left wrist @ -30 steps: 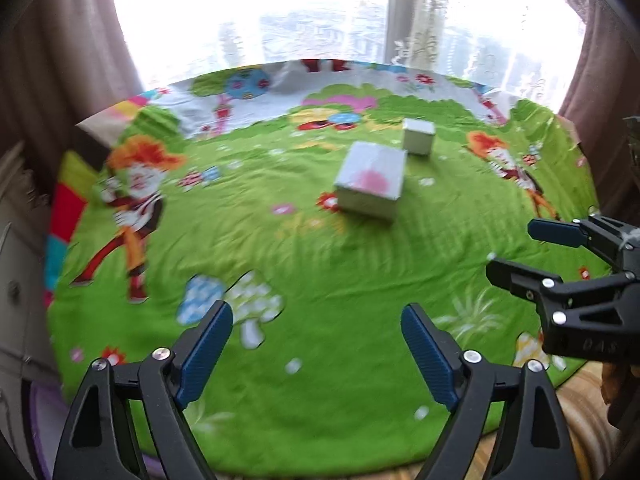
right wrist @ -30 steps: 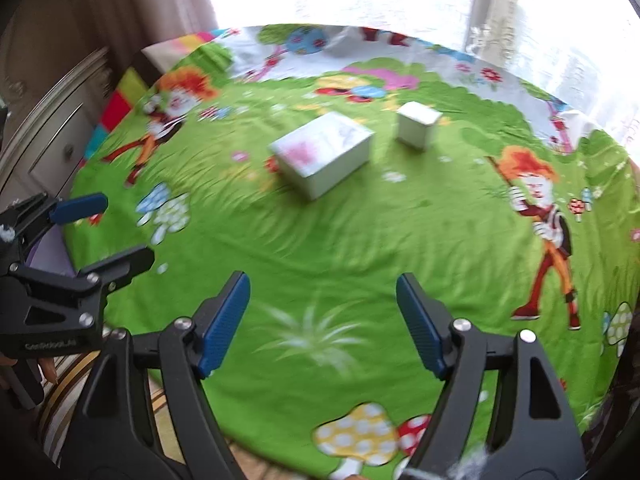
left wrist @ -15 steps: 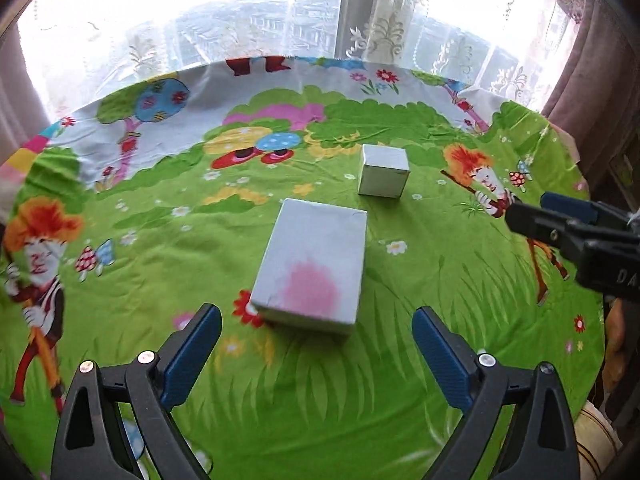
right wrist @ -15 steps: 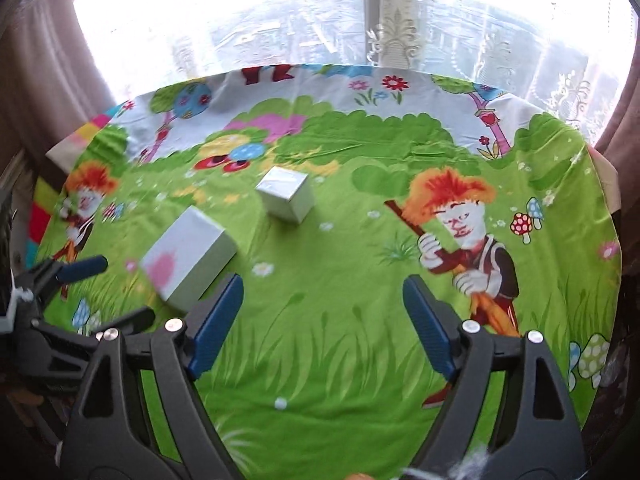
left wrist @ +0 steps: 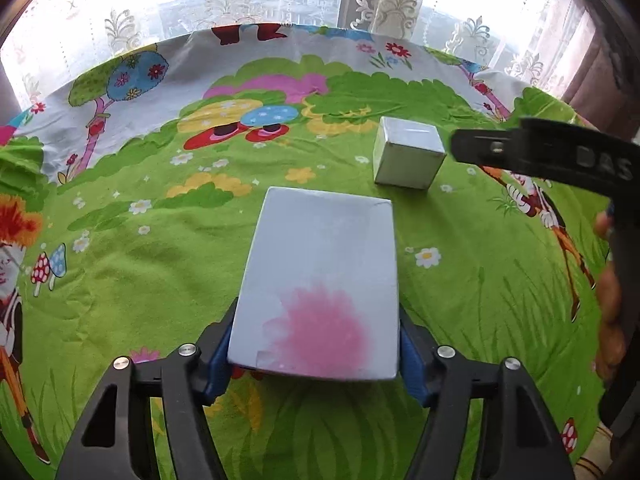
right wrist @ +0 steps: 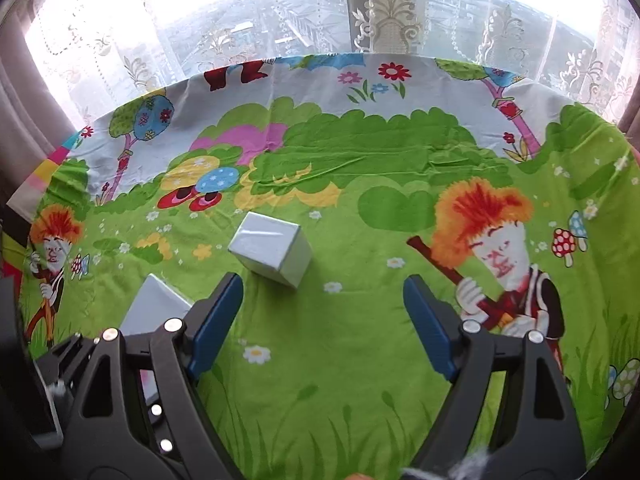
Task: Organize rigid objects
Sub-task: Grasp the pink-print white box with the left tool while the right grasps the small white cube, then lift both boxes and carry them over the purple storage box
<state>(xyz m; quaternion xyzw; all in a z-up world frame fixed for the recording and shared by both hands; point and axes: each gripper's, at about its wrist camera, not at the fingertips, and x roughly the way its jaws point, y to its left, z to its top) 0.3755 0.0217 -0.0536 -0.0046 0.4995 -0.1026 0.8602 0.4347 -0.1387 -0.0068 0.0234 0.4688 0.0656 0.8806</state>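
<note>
Left tool [left wrist: 314, 354]: jaws have just been closing, now one on each long side of the flat white box [left wrist: 320, 280], the one with the pink blotch on top. Blue pads [left wrist: 218, 364] sit right at the box's near end, against its sides as far as I can tell, so I read it as gripped. Box lies flat on the counter [left wrist: 120, 280], which is covered by a green cartoon-print cloth.

Right tool [right wrist: 322, 322]: jaws wide apart, nothing between them, only cloth below. It hangs over the counter near the small white cube [right wrist: 272, 250]; the cube sits just beyond its left pad, not touching.

Cube stands on the cloth just past the far right corner of the flat box, a small gap between them. In the right wrist view the flat box [right wrist: 154, 306] is mostly hidden behind the left tool's frame at lower left.

Lace curtain [right wrist: 392, 12] and window behind the counter.
</note>
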